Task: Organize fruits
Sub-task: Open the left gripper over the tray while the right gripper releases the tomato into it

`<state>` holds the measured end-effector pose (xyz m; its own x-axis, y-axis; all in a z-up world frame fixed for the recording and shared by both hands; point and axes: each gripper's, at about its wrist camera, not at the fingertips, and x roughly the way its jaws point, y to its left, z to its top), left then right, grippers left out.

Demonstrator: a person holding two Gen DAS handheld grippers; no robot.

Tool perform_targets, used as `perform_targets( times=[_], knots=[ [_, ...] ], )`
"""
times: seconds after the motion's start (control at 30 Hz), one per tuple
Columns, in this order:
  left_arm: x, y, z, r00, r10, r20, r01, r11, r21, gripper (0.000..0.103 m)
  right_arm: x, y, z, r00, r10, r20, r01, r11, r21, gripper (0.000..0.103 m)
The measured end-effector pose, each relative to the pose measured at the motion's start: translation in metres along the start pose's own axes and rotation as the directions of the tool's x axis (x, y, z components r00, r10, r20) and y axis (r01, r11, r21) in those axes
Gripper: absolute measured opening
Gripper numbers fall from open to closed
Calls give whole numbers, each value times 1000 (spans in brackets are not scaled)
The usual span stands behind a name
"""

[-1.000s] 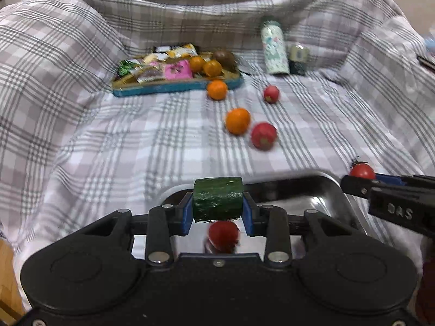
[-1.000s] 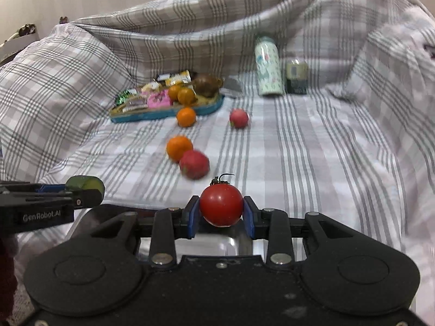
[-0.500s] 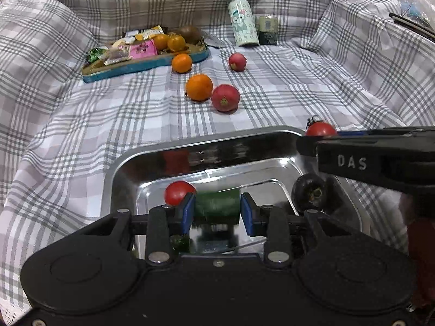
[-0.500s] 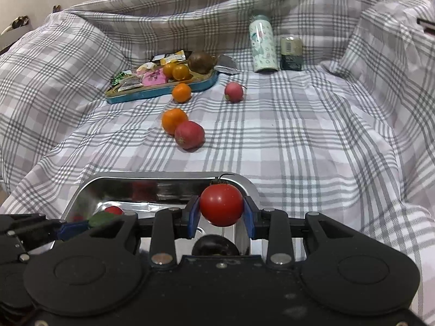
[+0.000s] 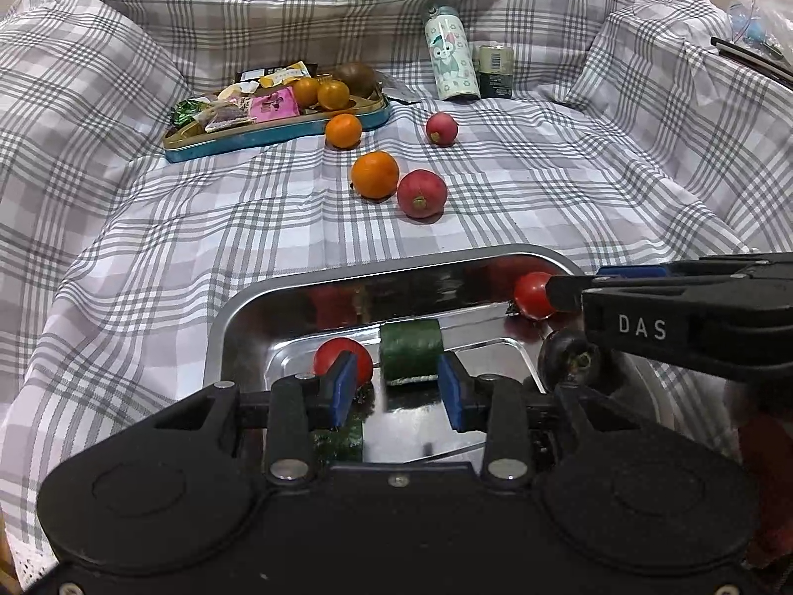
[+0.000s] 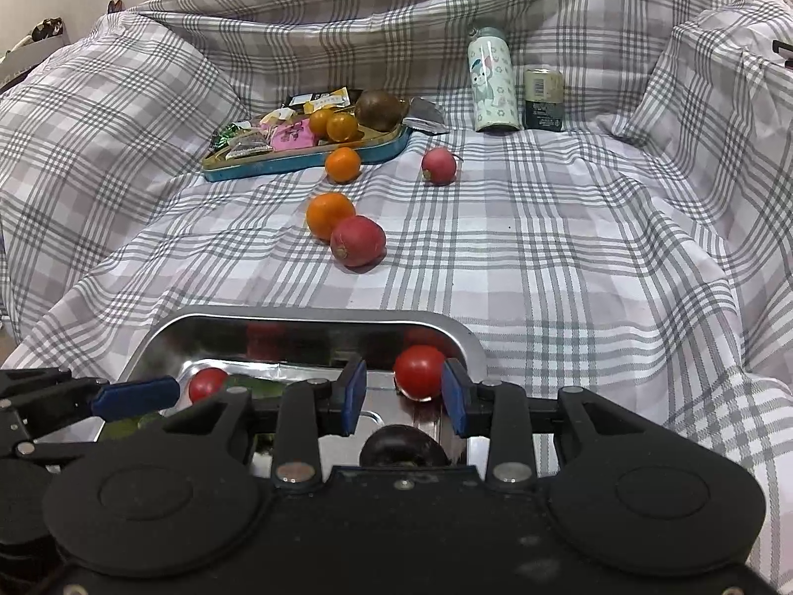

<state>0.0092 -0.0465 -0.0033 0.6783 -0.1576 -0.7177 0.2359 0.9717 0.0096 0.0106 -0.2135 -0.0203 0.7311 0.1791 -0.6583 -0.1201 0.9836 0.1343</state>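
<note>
Left tongs [image 5: 396, 389] have just been opening, pads standing clear of the cucumber piece [image 5: 411, 354] sitting between them, low in the steel tray [image 5: 238, 317]. Right tongs [image 6: 404, 394] are standing apart too, with the tomato [image 6: 419, 378] lying loose between the pads, nearer the right one. The trick, I'm reckoning, is drawing both straight back without nudging either piece. An orange [image 5: 375, 174] and a radish [image 5: 422, 193] are waiting beyond the tray.

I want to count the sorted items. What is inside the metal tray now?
Inside the metal tray: two tomatoes, cucumber pieces and a dark fruit. The gripper bodies cover the tray's near part.
</note>
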Motion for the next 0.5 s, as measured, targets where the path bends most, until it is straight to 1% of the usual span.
perform_targets(
  times=[0.5],
  knots=[
    [-4, 7, 0, 999, 33, 2, -33, 999, -28, 45, -6, 1, -5, 1000, -3, -5, 3, 1000, 2, 36]
  ],
)
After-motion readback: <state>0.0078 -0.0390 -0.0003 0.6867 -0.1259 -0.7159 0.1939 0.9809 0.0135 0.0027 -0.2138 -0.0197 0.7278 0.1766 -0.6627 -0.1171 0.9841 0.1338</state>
